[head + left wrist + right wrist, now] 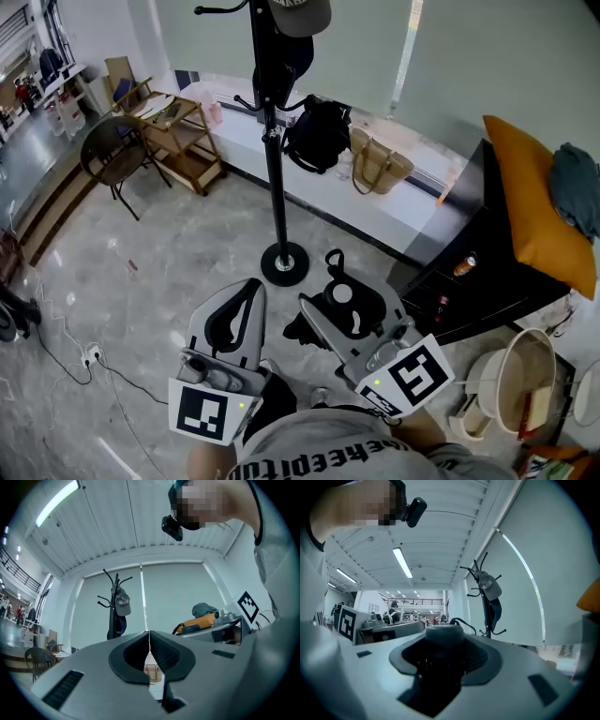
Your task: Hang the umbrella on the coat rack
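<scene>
The black coat rack (273, 159) stands ahead on its round base, with a grey cap (300, 14) and a dark item hanging near its top. It also shows in the left gripper view as the coat rack (114, 606) and in the right gripper view as the coat rack (487, 616). My right gripper (323, 305) is shut on a folded black umbrella (349, 305), low and short of the rack's base. The umbrella (440, 658) fills the jaws, and its strap loop (461, 621) sticks up. My left gripper (251, 286) is beside it, shut (149, 639) and holding nothing.
A black bag (319, 131) and a woven bag (378, 169) sit on the low ledge behind the rack. A wooden cart (178, 131) and a black chair (112, 150) are at the left. An orange cushion (534, 206) on dark furniture and a white basket (520, 384) are at the right. A cable (94, 356) lies on the floor.
</scene>
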